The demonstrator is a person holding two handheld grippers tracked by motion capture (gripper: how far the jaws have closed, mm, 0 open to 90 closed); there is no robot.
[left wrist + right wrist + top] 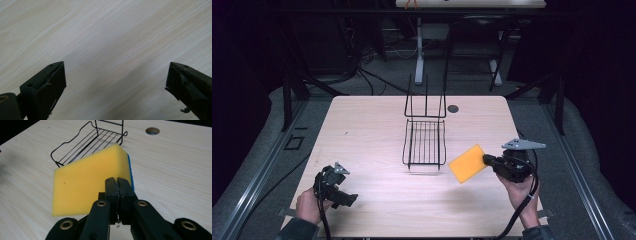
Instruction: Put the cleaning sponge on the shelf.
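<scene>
sponge carried toward wire rack

the right gripper (486,160) pinches a yellow sponge (467,163) by its edge, lifted above the table (362,130) at four o'clock of the wire rack (425,142), likely to drop in. the left gripper (351,199) rests wide, empty.

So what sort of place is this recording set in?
Most likely a lab or recording workspace, not a home. A pale wood-grain table stands inside a dark metal frame, with loose cables on the grey floor behind it. A second desk on white legs stands further back.
</scene>
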